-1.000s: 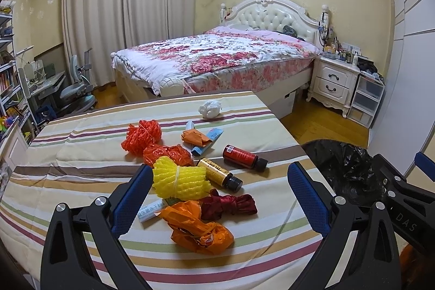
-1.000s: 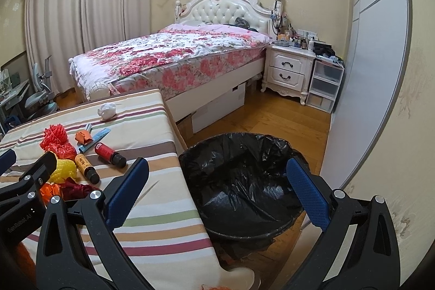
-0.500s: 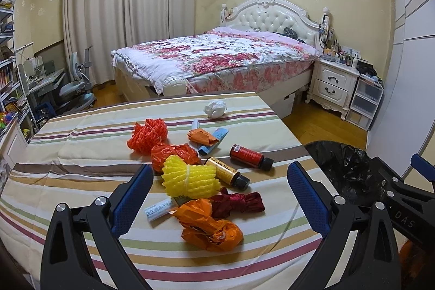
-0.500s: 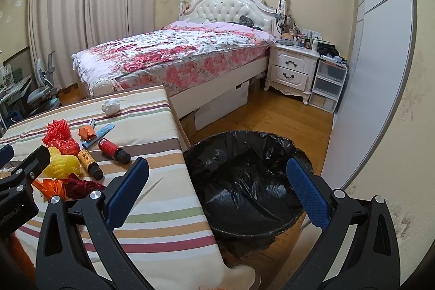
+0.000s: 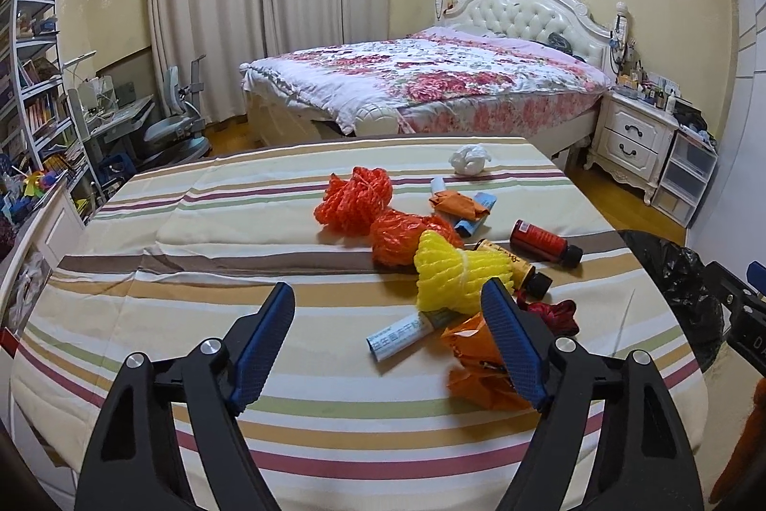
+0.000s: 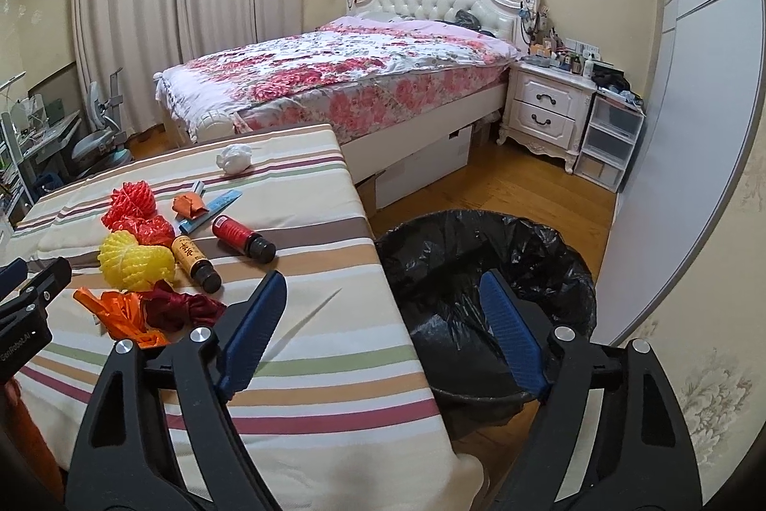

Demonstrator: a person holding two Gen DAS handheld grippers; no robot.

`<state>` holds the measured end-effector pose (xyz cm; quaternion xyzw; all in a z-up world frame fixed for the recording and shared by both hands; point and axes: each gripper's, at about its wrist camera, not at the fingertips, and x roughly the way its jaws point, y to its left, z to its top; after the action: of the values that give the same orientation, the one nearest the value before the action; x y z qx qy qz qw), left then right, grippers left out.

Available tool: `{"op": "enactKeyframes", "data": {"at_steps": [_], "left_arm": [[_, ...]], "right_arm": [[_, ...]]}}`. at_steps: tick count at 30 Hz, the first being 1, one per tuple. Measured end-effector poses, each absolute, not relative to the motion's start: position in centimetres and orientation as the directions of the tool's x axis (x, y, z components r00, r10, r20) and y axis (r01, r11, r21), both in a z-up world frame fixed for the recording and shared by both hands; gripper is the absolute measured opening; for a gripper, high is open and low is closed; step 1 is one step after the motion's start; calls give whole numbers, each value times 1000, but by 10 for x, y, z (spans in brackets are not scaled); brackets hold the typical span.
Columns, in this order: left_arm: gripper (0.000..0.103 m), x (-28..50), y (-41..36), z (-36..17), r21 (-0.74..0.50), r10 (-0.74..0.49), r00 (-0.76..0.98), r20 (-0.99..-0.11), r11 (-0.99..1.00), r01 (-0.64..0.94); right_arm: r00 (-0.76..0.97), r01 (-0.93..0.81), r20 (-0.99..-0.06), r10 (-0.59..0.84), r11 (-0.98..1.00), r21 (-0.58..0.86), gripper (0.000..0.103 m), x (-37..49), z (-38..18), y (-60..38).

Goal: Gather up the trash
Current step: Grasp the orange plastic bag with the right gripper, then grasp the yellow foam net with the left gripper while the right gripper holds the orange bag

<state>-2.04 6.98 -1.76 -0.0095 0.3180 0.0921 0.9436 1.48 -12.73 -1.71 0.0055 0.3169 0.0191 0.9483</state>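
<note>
1. Left gripper (image 5: 388, 310): blue-padded jaws apart with nothing between them, and they have just been closing; it hangs over the striped tablecloth (image 5: 191, 233).
2. Right gripper (image 6: 383, 300): jaws likewise apart and empty, also just closing; it spans the table edge and the round bin lined with a black plastic bag (image 6: 478, 252).
3. The trash lies clustered on the cloth at 1 o'clock of the left gripper.
4. Pile contents: yellow foam fruit net (image 5: 455, 276), tied at its waist; two orange-red foam nets (image 5: 354, 199); crumpled orange plastic wrapper (image 5: 474, 357), partly behind the left gripper's right pad; dark red crumpled wrapper (image 5: 555, 314).
5. Also: white printed tube (image 5: 402, 334), amber bottle with a black cap (image 5: 522, 271), red bottle with a black cap (image 5: 541, 245), blue flat packet (image 5: 474, 214).
6. White crumpled tissue (image 5: 469, 159) lies apart, at 12 o'clock of the pile.
</note>
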Motion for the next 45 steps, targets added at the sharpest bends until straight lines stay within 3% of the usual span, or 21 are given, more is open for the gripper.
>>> {"op": "enactKeyframes", "data": {"at_steps": [18,25,29,34,45], "left_arm": [[79,-48,152,-33,104,332,704,-628,932,-347],[79,-57,182,-41,88,360,675,-644,911,-402],[79,-57,185,-47,73,345,671,-656,914,-399],[79,-57,183,-50,60,324,677,-661,922,-383],[79,-48,159,-41,45,278,712,-645,944,-328]], "right_arm": [[693,-355,-655,303,933,57,80,3,-36,-24],[640,-421,-701,316,907,25,65,7,-53,10],[620,-445,-724,302,895,-8,46,7,-63,25],[631,-456,-714,304,889,-25,40,2,-61,28],[696,-409,-649,307,913,-6,40,-9,-25,-9]]}}
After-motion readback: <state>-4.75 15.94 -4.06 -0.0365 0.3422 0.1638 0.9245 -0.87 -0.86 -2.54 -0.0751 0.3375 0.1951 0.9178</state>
